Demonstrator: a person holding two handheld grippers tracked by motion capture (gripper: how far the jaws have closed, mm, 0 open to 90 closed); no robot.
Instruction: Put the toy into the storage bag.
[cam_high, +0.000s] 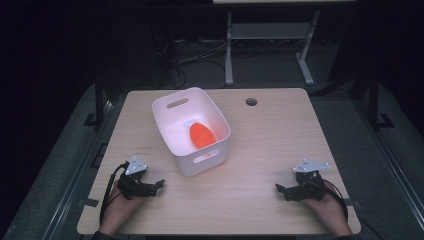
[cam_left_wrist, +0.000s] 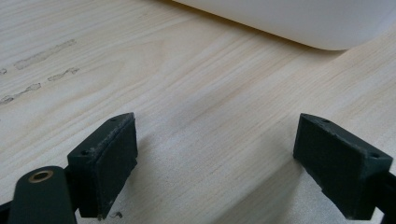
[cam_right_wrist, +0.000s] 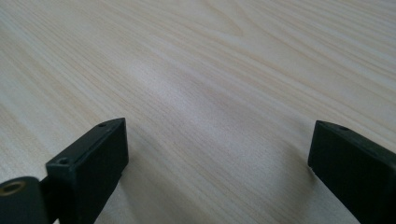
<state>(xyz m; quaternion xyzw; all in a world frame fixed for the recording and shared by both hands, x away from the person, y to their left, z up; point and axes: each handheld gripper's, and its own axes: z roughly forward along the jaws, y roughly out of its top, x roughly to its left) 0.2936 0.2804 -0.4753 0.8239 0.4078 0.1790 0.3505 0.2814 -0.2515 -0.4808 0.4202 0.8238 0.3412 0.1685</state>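
Left claw (cam_high: 159, 184): jaws spread, empty, lower left of the frame, near the tub.
Right claw (cam_high: 280, 189): jaws spread, empty, lower right.
White tub (cam_high: 176, 145): upper centre of the bench (cam_high: 280, 135).
Orange object (cam_high: 201, 134): lay inside the tub.

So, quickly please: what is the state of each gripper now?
Left gripper: open, holding nothing, near the white bin.
Right gripper: open, holding nothing.

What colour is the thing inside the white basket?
Orange, with a white tip: the orange thing shows best in the high view.
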